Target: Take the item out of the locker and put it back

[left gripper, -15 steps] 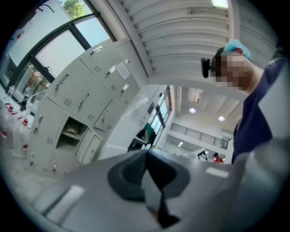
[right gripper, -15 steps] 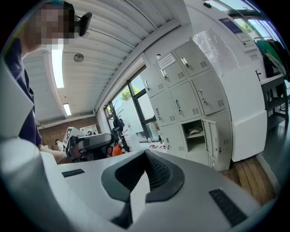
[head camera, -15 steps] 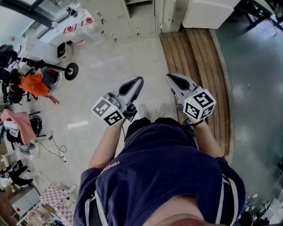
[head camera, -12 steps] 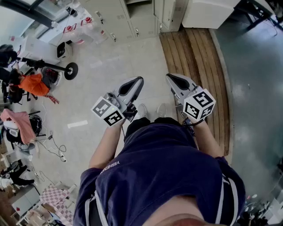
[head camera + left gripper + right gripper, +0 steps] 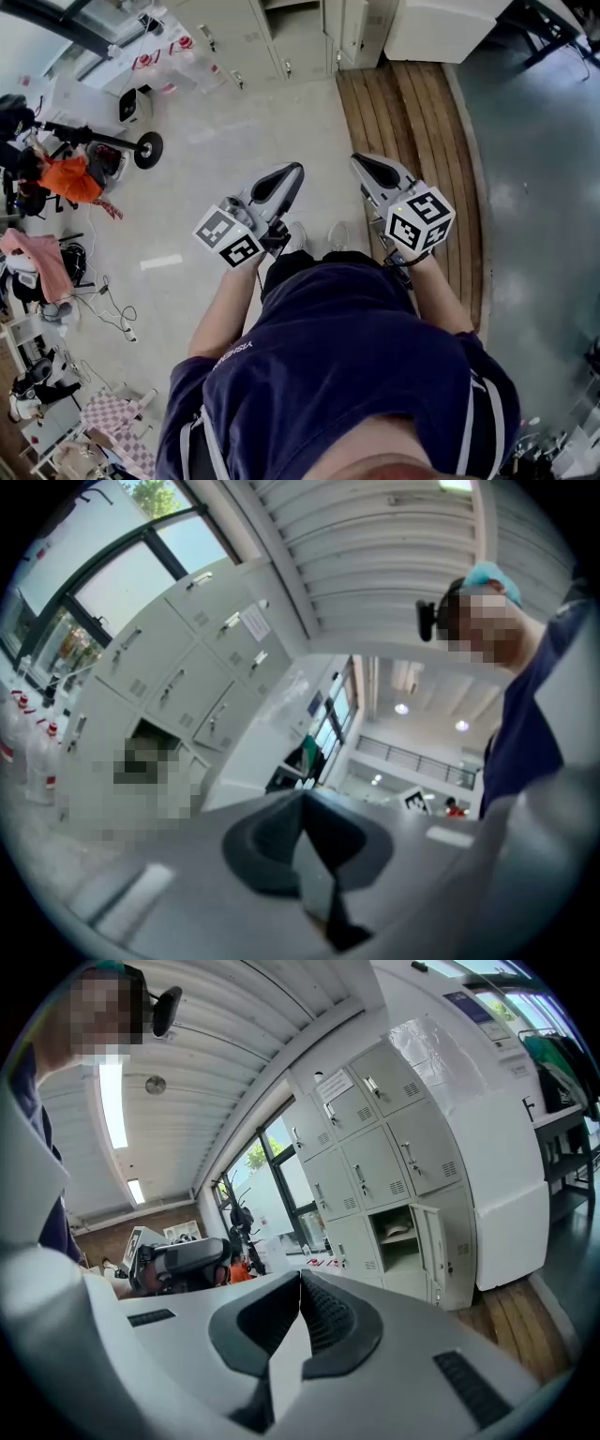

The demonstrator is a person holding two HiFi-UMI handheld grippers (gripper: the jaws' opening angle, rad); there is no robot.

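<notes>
Locker (image 5: 437, 1246) stands open, well apart — left gripper (image 5: 289, 176) and right gripper (image 5: 366, 167) both clenched, empty.

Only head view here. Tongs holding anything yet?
Observer: No. The right gripper view shows the right tongs shut, with nothing between them.
Operator: Left?
Observer: The left tongs are shut and empty too.
Operator: Locker open?
Observer: One pale grey metal locker stands open, its door swung to the right. A pale item lies inside.
</notes>
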